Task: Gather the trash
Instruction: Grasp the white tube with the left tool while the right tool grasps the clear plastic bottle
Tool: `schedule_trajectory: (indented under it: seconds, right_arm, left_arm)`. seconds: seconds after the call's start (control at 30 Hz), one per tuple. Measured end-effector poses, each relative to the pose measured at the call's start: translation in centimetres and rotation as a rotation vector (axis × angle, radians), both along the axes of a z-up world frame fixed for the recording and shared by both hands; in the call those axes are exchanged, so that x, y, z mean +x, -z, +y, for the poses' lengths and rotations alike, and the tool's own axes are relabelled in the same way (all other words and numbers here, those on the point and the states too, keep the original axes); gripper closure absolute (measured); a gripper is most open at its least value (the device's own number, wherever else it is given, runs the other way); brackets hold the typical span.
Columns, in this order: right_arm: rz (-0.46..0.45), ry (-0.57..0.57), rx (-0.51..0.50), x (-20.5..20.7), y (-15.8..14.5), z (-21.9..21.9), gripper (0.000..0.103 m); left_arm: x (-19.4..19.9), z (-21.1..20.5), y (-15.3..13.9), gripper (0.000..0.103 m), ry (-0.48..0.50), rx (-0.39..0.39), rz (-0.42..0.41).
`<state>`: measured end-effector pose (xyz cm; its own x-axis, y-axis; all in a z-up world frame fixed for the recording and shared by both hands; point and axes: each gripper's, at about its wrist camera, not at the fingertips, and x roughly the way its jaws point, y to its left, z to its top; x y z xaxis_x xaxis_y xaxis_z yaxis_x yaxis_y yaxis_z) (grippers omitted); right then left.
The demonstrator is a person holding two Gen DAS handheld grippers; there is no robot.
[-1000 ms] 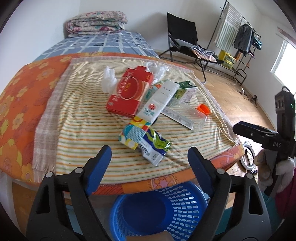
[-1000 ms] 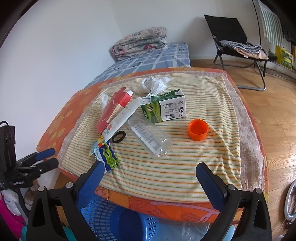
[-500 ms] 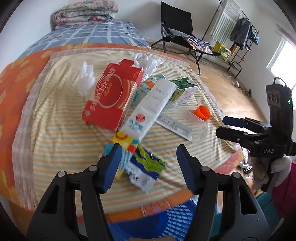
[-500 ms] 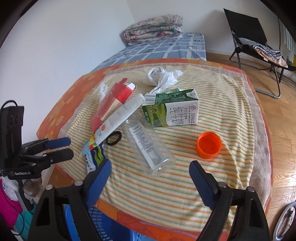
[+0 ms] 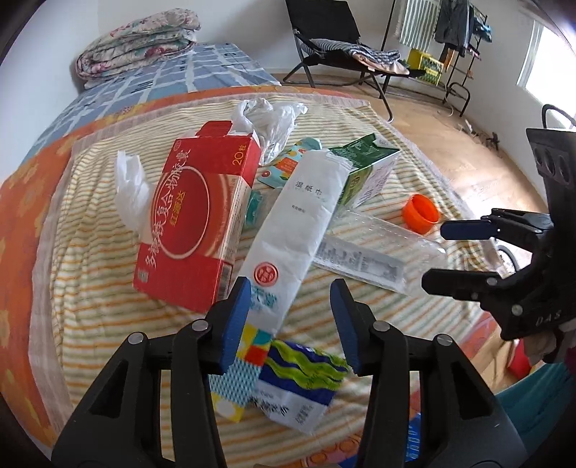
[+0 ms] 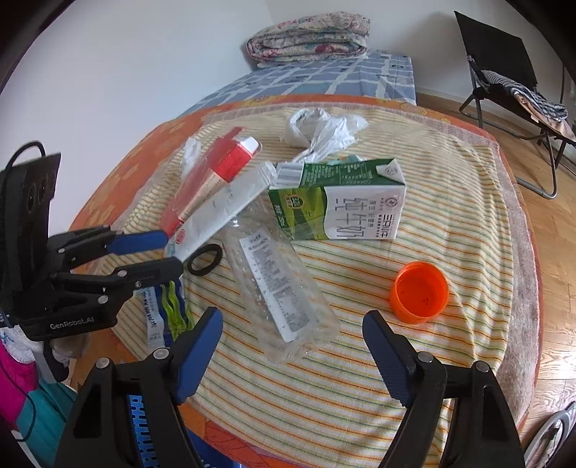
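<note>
Trash lies on a striped cloth (image 5: pixel 90 288) on the bed: a red box (image 5: pixel 194 219), a white wipes pack (image 5: pixel 298 223), a green milk carton (image 6: pixel 345 205), a clear bottle (image 6: pixel 277 288), an orange cap (image 6: pixel 419 291), a black ring (image 6: pixel 204 264), a white plastic bag (image 6: pixel 324 129) and a blue-green wrapper (image 5: pixel 298 374). My left gripper (image 5: pixel 292 320) hovers over the wipes pack's near end, its jaws closing; the pads do not press on it. My right gripper (image 6: pixel 291 334) straddles the bottle's near end, jaws wide and closing slightly, not touching it.
A blue slotted basket (image 6: pixel 144 428) stands on the floor below the bed's near edge. A folded quilt (image 6: pixel 309 36) lies at the bed's far end. A black folding chair (image 5: pixel 324 39) and a clothes rack (image 5: pixel 453 21) stand on the wooden floor (image 6: pixel 554 223) beyond.
Both grippers have moved forward and down over the trash. The left jaws have narrowed a lot, the right jaws a little. The basket has slid nearly out of view.
</note>
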<state>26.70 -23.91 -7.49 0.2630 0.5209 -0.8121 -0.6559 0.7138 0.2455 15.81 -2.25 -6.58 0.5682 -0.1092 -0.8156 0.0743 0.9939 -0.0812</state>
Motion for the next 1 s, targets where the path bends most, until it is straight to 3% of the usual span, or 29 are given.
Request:
schedule_trajectory:
  seconds: [0.27,0.43,0.5,0.53,0.63,1.0]
  right_arm:
    - [0.019,-0.003,-0.029,0.9,1.8,0.6,0.020]
    - [0.025,-0.014,-0.051,1.0,2.7,1.3,0.020]
    - [0.023,-0.016,-0.059,0.9,2.9,1.5,0.020]
    - [0.021,-0.016,-0.061,0.9,3.0,1.6,0.024]
    - [0.028,-0.026,-0.048,0.8,2.8,1.7,0.036]
    - [-0.068,0.005,0.000,-0.2,-0.3,0.7,0.038]
  left_arm:
    - [1.8,0.9,1.1,0.057,-0.019,0.005,0.018]
    - [2.3,1.6,1.7,0.070,-0.045,-0.025,0.039]
    - [2.2,1.8,1.6,0.080,-0.051,-0.027,0.037]
    - [2.2,1.9,1.5,0.081,-0.053,-0.027,0.032]
    - [2.1,2.2,1.0,0.089,-0.066,-0.034,0.017]
    - [1.2,3.8,-0.9,0.096,-0.133,-0.084,-0.033]
